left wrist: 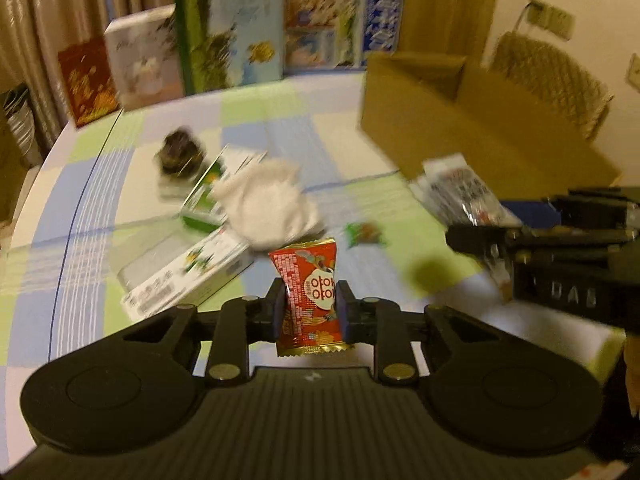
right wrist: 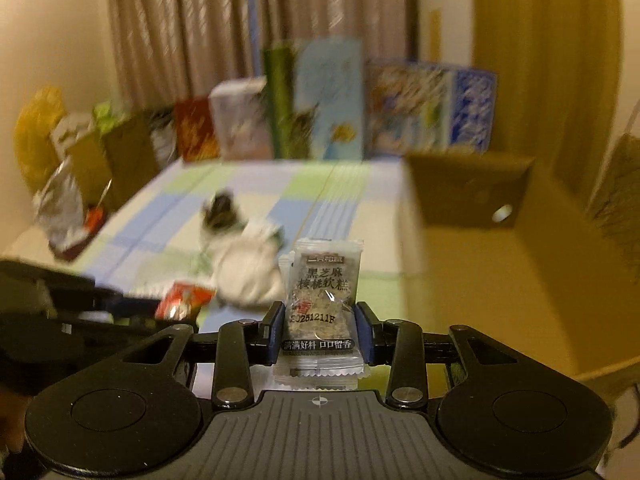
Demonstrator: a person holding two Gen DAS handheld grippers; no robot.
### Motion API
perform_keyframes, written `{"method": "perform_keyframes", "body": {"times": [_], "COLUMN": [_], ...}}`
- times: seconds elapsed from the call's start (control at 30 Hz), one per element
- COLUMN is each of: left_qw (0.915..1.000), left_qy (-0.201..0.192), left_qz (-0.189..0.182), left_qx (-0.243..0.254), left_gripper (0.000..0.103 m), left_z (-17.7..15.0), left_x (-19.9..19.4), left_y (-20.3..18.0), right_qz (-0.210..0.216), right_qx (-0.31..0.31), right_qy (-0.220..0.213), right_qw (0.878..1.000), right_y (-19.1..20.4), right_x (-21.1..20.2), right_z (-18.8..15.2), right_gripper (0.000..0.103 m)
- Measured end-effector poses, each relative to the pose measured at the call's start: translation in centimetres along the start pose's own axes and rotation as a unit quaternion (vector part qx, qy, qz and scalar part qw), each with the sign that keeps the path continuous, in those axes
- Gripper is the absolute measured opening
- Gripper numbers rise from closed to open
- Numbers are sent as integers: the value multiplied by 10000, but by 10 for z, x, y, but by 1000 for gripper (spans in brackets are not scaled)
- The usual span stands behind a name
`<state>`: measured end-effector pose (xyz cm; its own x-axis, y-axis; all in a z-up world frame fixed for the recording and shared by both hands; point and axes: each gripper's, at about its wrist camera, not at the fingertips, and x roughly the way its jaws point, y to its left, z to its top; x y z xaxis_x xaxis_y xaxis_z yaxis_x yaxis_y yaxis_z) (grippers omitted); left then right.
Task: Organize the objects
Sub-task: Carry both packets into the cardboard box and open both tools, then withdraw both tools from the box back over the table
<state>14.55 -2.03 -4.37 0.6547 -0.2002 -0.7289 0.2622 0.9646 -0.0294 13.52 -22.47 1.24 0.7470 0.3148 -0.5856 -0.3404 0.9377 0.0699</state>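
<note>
My left gripper (left wrist: 309,307) is shut on a red candy packet (left wrist: 308,296) with gold ends, held upright above the checked tablecloth (left wrist: 100,184). My right gripper (right wrist: 322,326) is shut on a clear sachet of dark sesame cake (right wrist: 322,300), also upright. In the left wrist view the right gripper (left wrist: 480,240) shows at the right edge with that sachet (left wrist: 460,192). In the right wrist view the left gripper (right wrist: 120,304) comes in from the left with the red packet (right wrist: 182,298). An open cardboard box (left wrist: 460,120) (right wrist: 480,208) stands at the right.
On the cloth lie a white crumpled cloth (left wrist: 268,204), two white-and-green cartons (left wrist: 188,276), a dark round object (left wrist: 178,152) and a small green sweet (left wrist: 366,234). Picture boxes (left wrist: 236,28) line the far edge before a curtain. Bags (right wrist: 60,200) sit at far left.
</note>
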Motion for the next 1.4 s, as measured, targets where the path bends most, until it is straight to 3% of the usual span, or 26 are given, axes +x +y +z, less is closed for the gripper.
{"method": "perform_keyframes", "body": {"times": [0.23,0.43,0.67,0.87,1.0,1.1,1.4], "left_qw": [9973,9923,9894,9891,9905,9911,9942], "left_qy": [-444,-600,-440,-303,-384,-427,-577], "left_qz": [-385,-788,-927,-941,-869,-839,-663], "left_qx": [445,737,1030,1090,996,942,613], "left_gripper": [21,21,21,22,32,32,42], "left_z": [53,97,118,117,119,120,115], "left_x": [-25,-15,20,47,57,56,26], "left_y": [-70,-132,-176,-184,-180,-172,-134], "right_qz": [-594,-722,-640,-575,-462,-385,-287], "right_qx": [426,848,1154,1275,1348,1550,1682], "right_qy": [-138,-16,142,194,143,-7,-366], "right_qw": [9972,9938,9912,9900,9897,9872,9846], "right_y": [-85,-142,-177,-190,-193,-198,-176], "right_x": [-37,-37,-25,-13,-6,-9,-38], "right_z": [36,26,13,10,10,12,25], "right_gripper": [34,34,34,34,36,59,66]}}
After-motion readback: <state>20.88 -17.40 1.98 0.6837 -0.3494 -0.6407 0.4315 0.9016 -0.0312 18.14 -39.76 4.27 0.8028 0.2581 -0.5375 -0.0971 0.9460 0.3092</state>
